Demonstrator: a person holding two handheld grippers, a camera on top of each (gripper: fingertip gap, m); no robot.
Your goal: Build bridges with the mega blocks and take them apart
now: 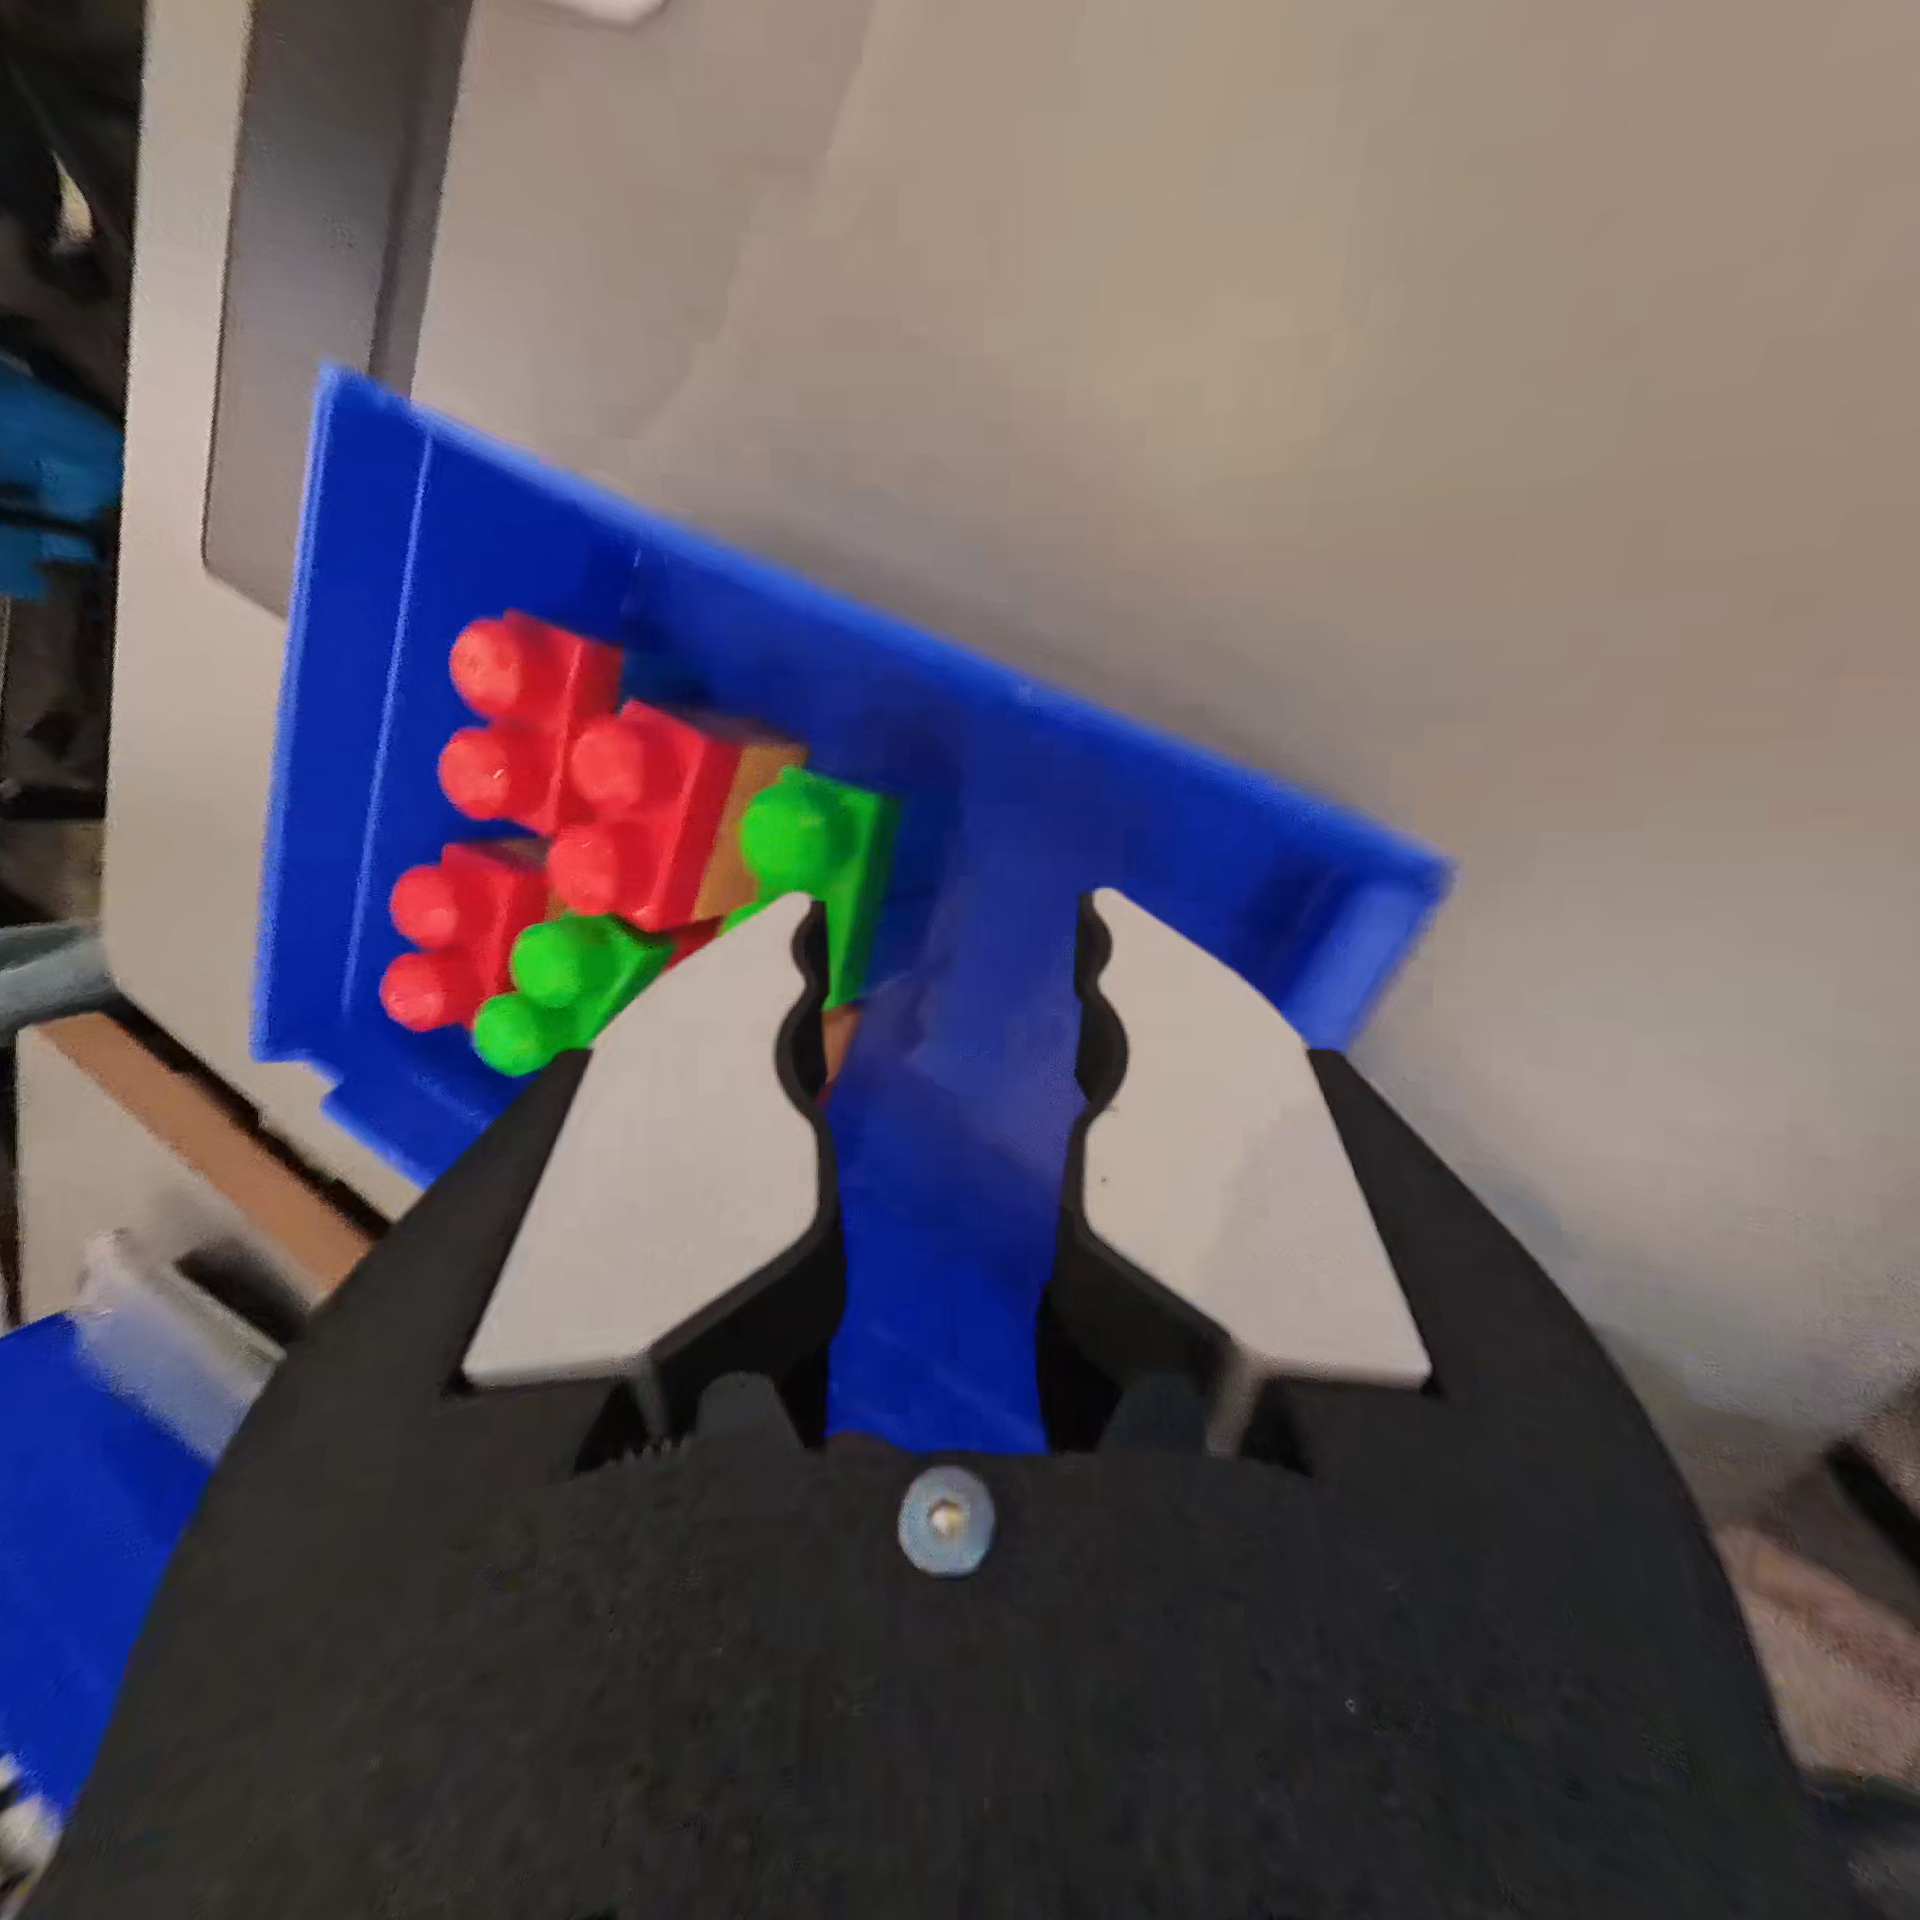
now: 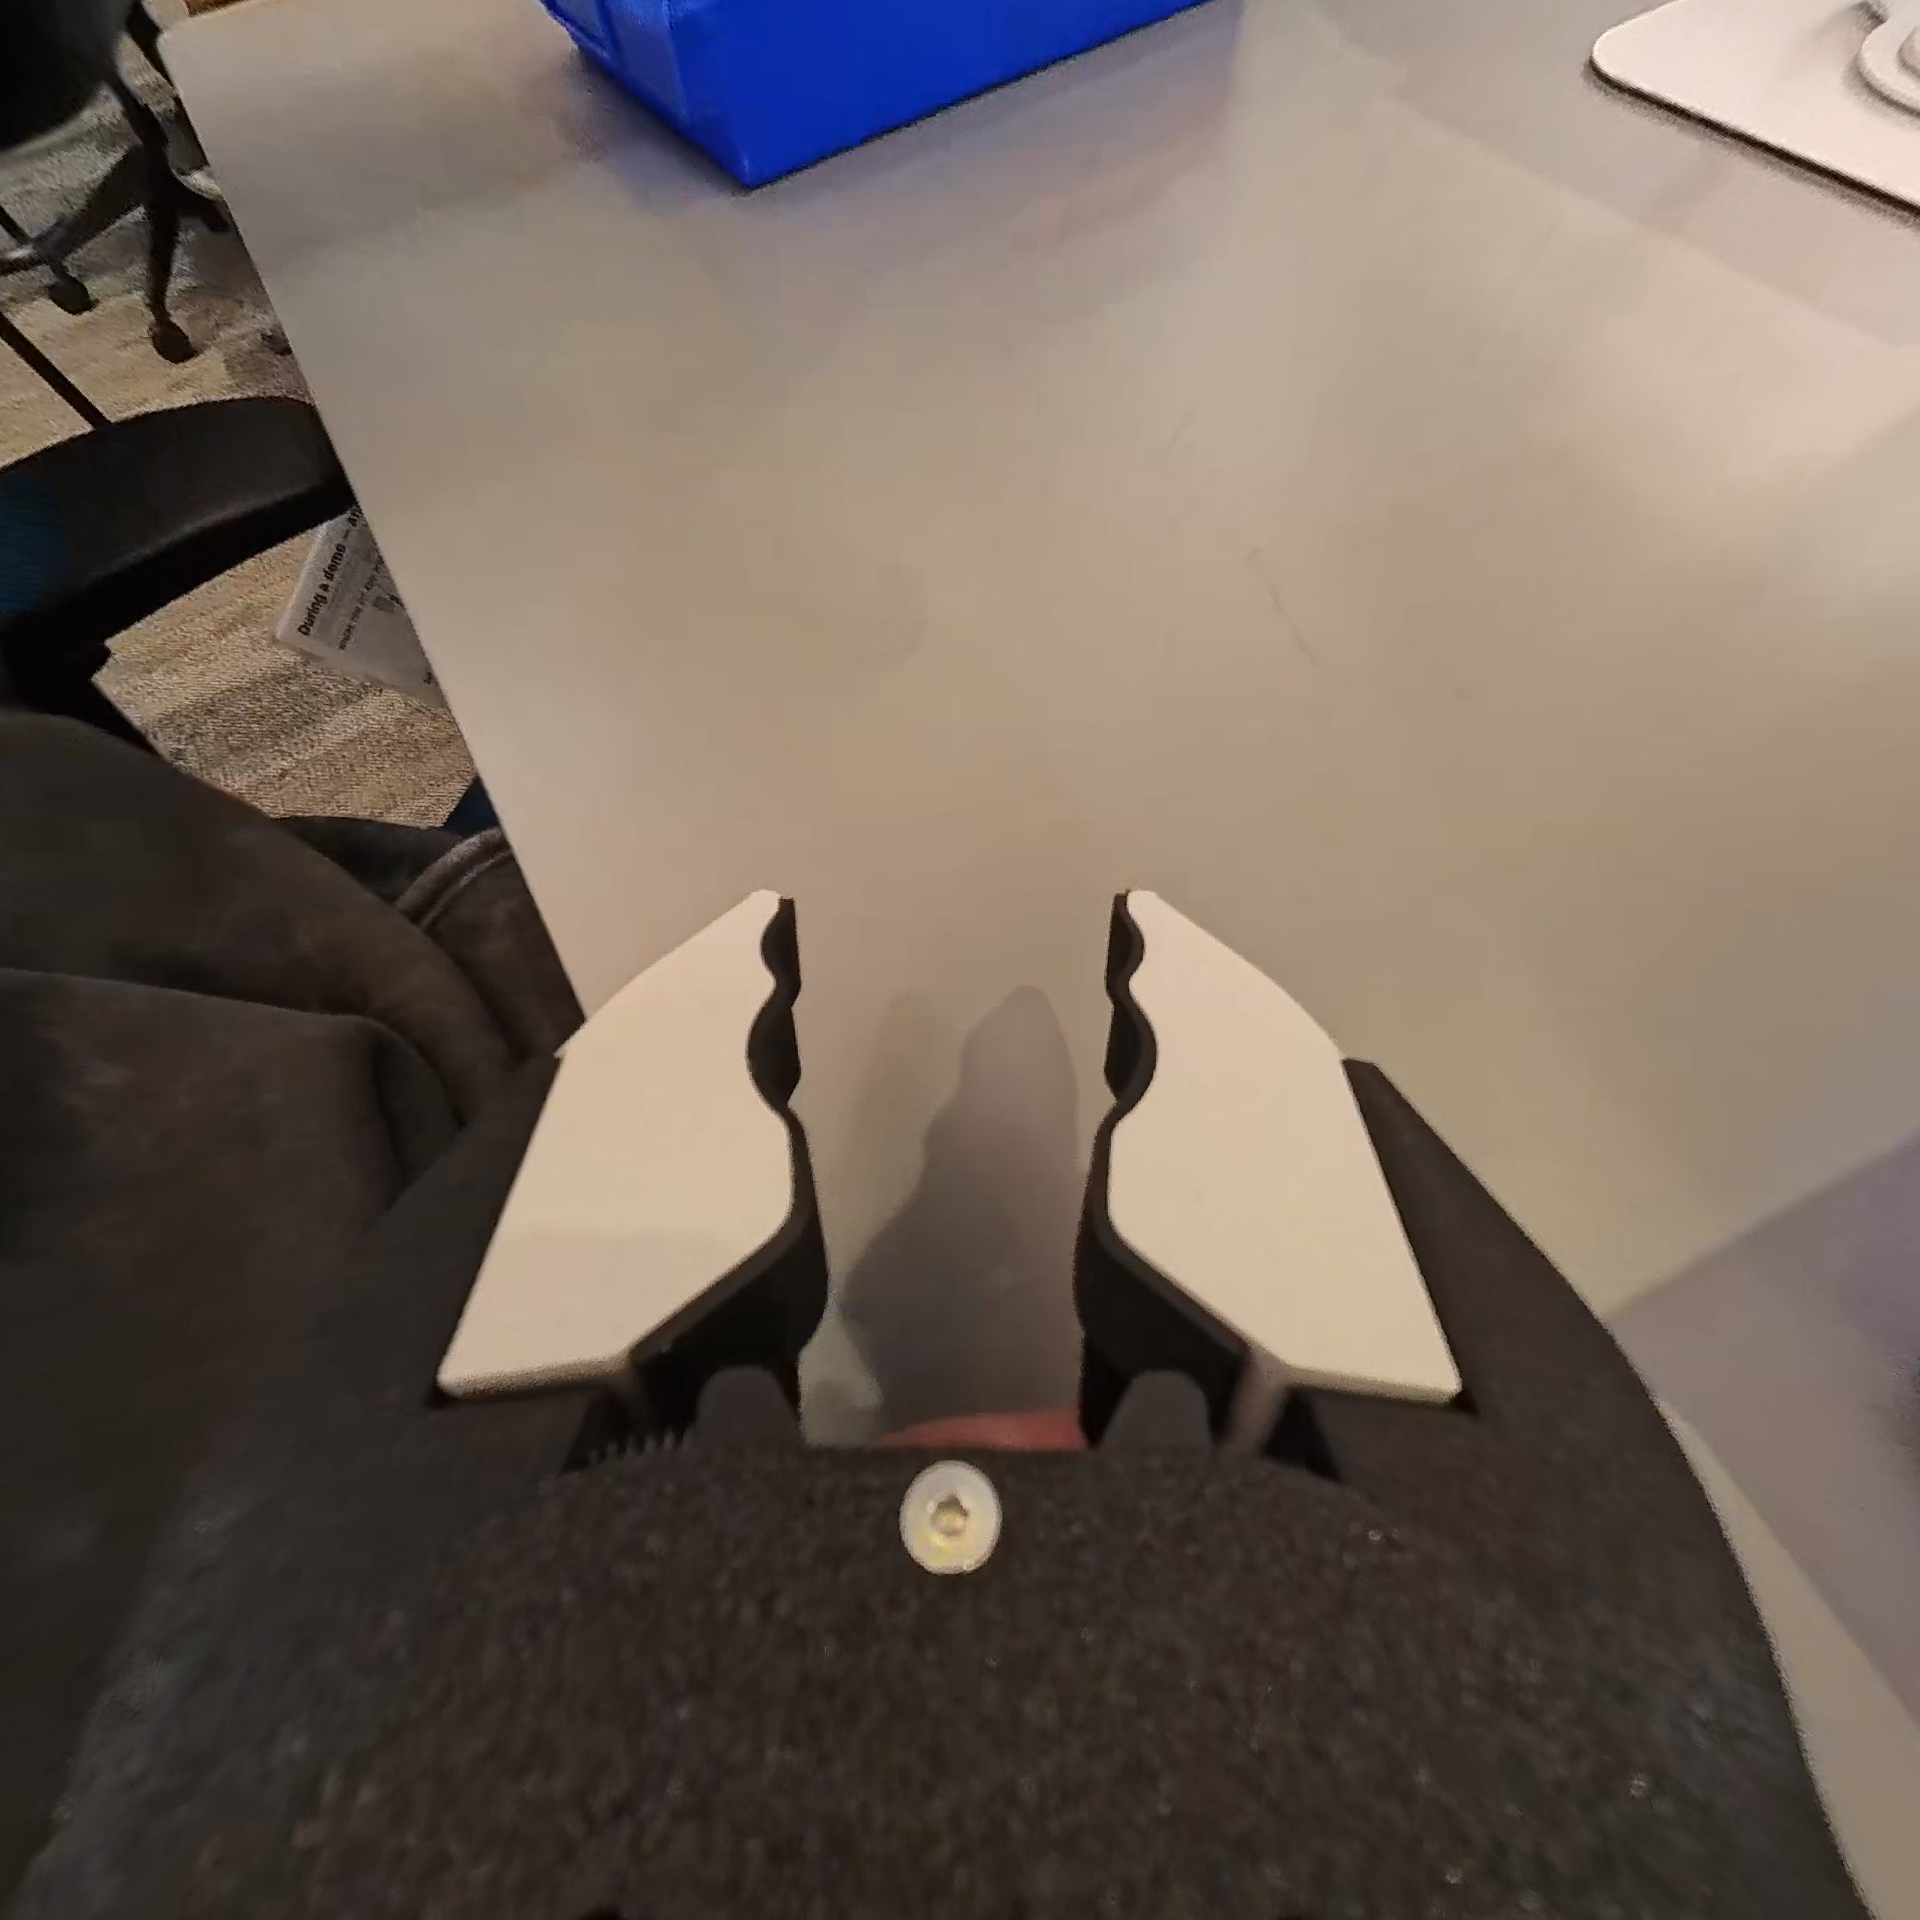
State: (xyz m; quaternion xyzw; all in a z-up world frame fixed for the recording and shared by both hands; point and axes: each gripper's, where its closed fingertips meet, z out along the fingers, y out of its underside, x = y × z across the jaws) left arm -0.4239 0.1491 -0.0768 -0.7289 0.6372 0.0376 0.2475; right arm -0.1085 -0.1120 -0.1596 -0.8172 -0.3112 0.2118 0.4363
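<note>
A blue bin (image 1: 1039, 748) lies on the grey table in the left wrist view. It holds a pile of red blocks (image 1: 582, 769) and green blocks (image 1: 821, 842) at its left end. My left gripper (image 1: 945, 914) is open and empty, over the bin just right of the pile; its left fingertip overlaps a green block in the picture. My right gripper (image 2: 951, 909) is open and empty, low over bare table near the front edge. The blue bin also shows in the right wrist view (image 2: 831, 73) at the far top.
A grey table (image 2: 1143, 520) carries the bin. A white monitor base (image 2: 1766, 94) sits at the far right. A dark sleeve (image 2: 208, 1143), a black chair (image 2: 156, 488) and a paper sheet on the carpet are off the table's left edge. A second blue thing (image 1: 83, 1507) shows at lower left. My right fingertips sit around 40 cm from my left ones.
</note>
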